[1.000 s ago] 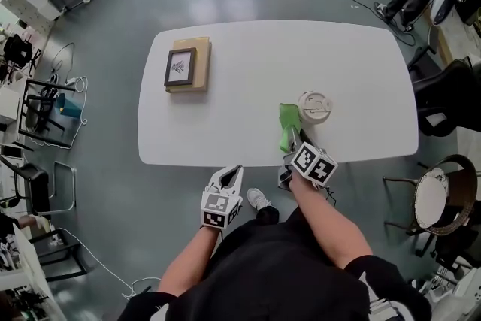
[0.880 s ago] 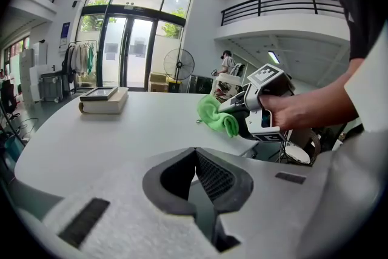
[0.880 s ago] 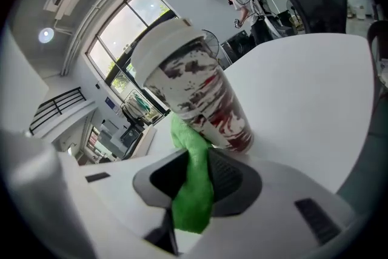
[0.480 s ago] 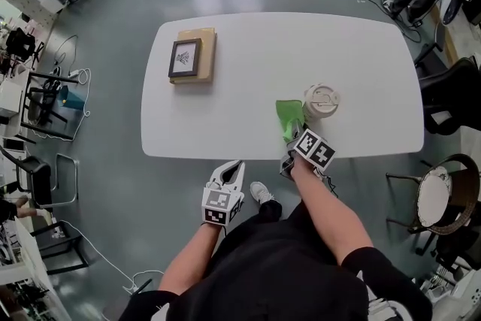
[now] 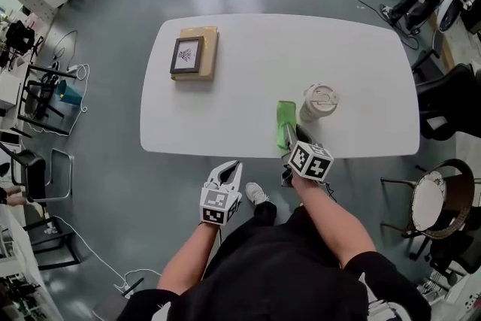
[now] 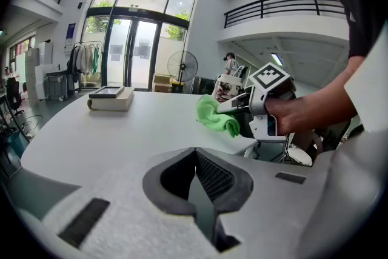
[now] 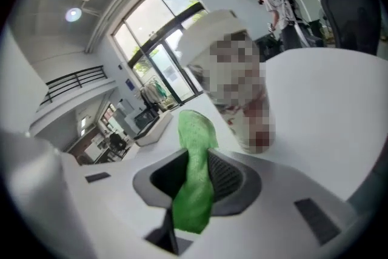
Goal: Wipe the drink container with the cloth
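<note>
A white lidded drink cup [image 5: 318, 103] stands upright on the white table [image 5: 248, 64], near its front edge. Just left of the cup, a green cloth [image 5: 285, 116] hangs from my right gripper [image 5: 289, 137], which is shut on it. In the right gripper view the cloth [image 7: 195, 130] runs up between the jaws of my right gripper [image 7: 194, 164], with the cup [image 7: 233, 88] close behind it to the right; whether they touch I cannot tell. My left gripper [image 5: 228, 175] is held off the table in front of its edge, shut and empty [image 6: 197, 176].
A framed picture on a thick book [image 5: 189, 54] lies at the table's far left. Chairs [image 5: 443, 98] and a round stool [image 5: 430, 199] stand to the right of the table. The table's front edge [image 5: 225, 154] runs just ahead of both grippers.
The right gripper has drawn back slightly toward the table edge with the cloth, which now looks narrower beside the cup. The left gripper has stayed put.
</note>
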